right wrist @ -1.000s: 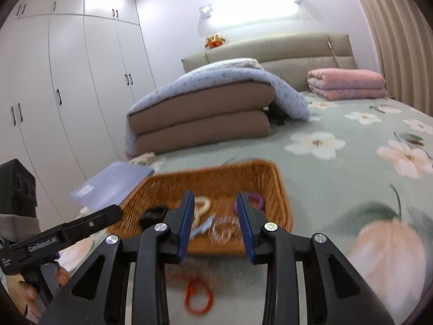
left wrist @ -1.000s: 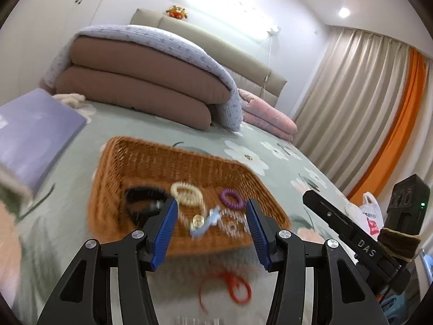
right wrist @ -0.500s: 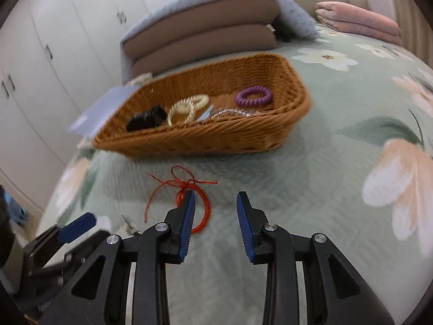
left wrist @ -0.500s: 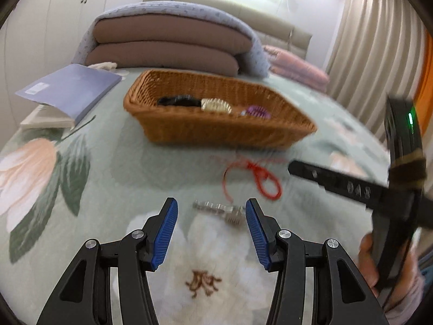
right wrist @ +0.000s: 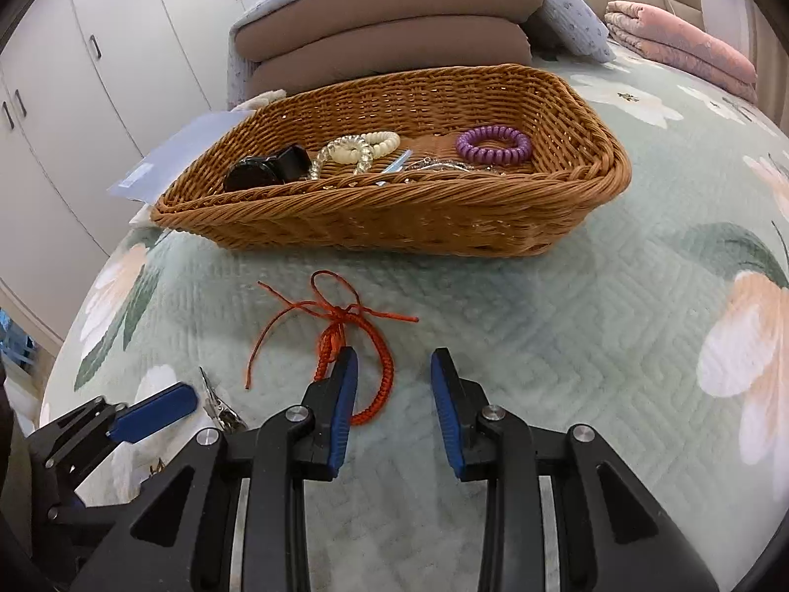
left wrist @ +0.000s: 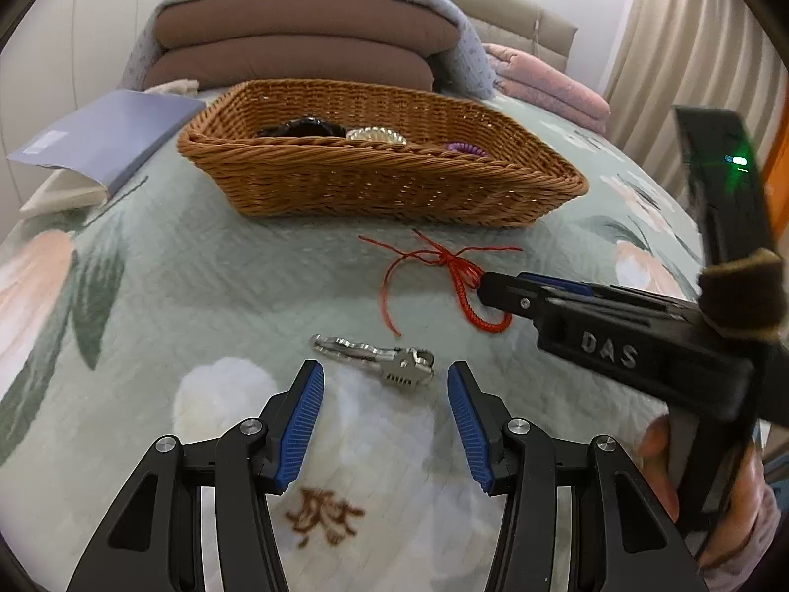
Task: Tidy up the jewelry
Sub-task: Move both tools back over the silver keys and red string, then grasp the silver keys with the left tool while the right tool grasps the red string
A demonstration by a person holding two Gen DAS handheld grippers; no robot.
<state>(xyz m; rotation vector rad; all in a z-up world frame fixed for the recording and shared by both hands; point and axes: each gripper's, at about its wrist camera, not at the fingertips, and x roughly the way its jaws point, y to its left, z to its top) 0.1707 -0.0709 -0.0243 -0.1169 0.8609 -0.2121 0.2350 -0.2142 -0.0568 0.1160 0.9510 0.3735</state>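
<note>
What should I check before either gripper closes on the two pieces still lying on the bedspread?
1. Left gripper open: ok, jaws spread wide.
2. Silver clip lined up with it: ok, it lies just ahead of the gap between the fingertips.
3. Right gripper open: ok, nothing held.
4. Red cord bracelet centred for the right gripper: not ok, its loop sits by the left finger, off centre.
5. Grippers apart from each other: ok, though the right gripper's tip comes close to the clip.
6. Wicker basket has room: ok, bare patches of floor show.
</note>
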